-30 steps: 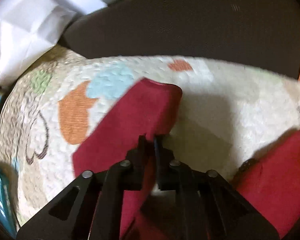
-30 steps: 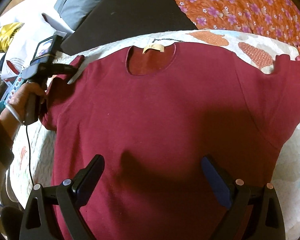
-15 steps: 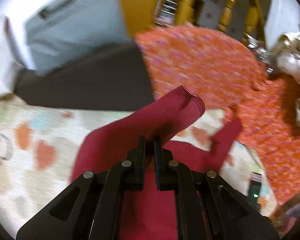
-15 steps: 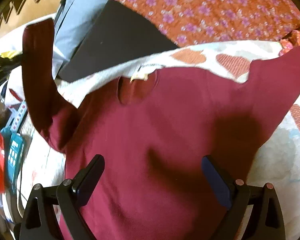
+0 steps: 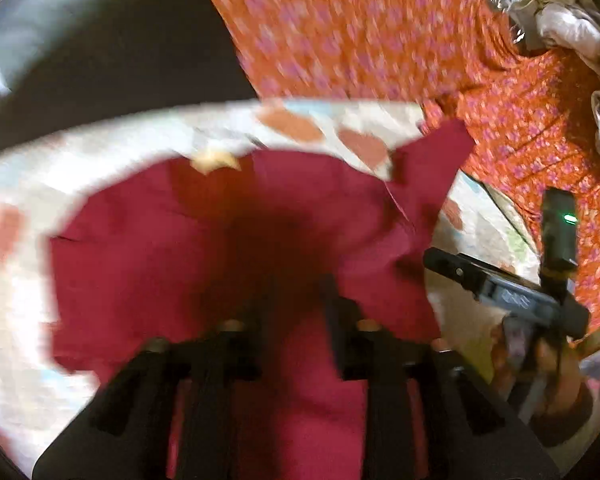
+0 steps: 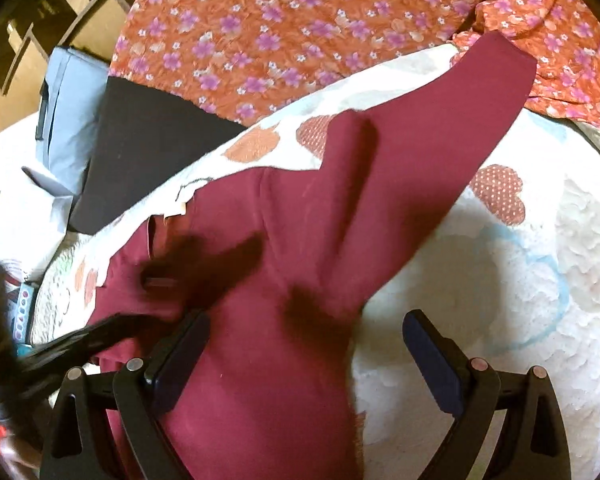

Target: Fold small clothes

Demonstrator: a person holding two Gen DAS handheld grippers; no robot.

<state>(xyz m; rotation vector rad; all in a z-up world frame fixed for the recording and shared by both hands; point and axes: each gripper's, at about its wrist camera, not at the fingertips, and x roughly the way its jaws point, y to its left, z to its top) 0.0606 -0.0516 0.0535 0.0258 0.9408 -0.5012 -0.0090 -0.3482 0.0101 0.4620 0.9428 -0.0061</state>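
left gripper (image 5: 296,300): tilted down over maroon shirt (image 6: 284,280), jaws opening, nothing pinched | right gripper (image 6: 306,354): tilted down, jaws wide, empty | shirt flat on patterned quilt (image 6: 480,280)

Left tongs (image 5: 296,300) opening, right tongs (image 6: 306,354) agape

Maroon shirt (image 6: 284,280) spread on a patterned quilt (image 6: 500,280); the wide-open right gripper (image 6: 304,344) hovers over it.
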